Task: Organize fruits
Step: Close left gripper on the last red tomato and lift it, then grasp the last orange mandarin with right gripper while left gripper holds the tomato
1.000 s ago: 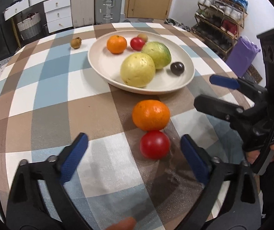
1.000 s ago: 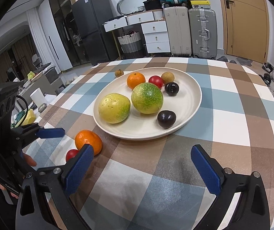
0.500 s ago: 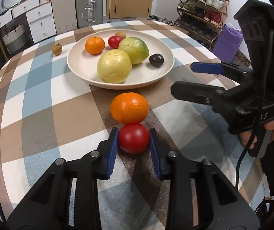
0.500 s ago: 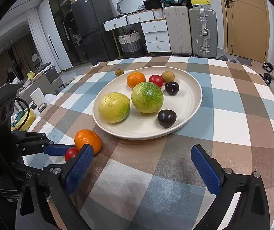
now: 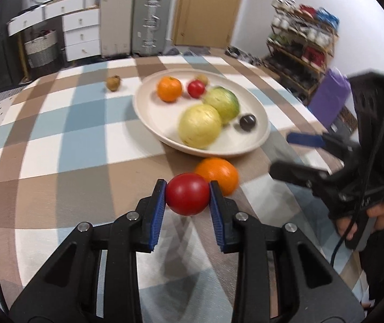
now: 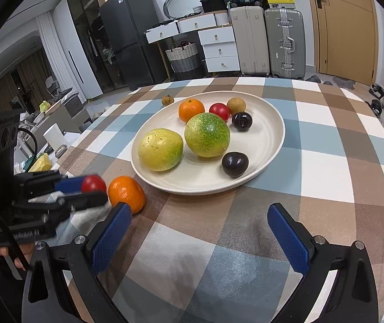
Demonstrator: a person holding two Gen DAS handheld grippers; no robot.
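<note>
In the left wrist view, your left hand-held gripper (image 5: 187, 197) has just closed from wide open, and its blue pads now clench the red tomato (image 5: 187, 193) on both sides. A second ago that fruit sat on the surface between spread jaws; now it looks lifted a little clear of the checked cloth, with the loose orange (image 5: 217, 173) just behind it, between it and the plate (image 5: 256, 145). The pick looks done, so the carry to the plate comes next, I judge. In the right wrist view, your right hand-held gripper (image 6: 200, 235) has not shifted and stands released, jaws spread over bare cloth on the near side of the plate (image 6: 278, 137). The tomato (image 6: 93, 183) shows left of the plate, pinched in the left hand-held gripper (image 6: 89, 188), touching or just beside the orange (image 6: 126, 192), which still waits outside the plate.
</note>
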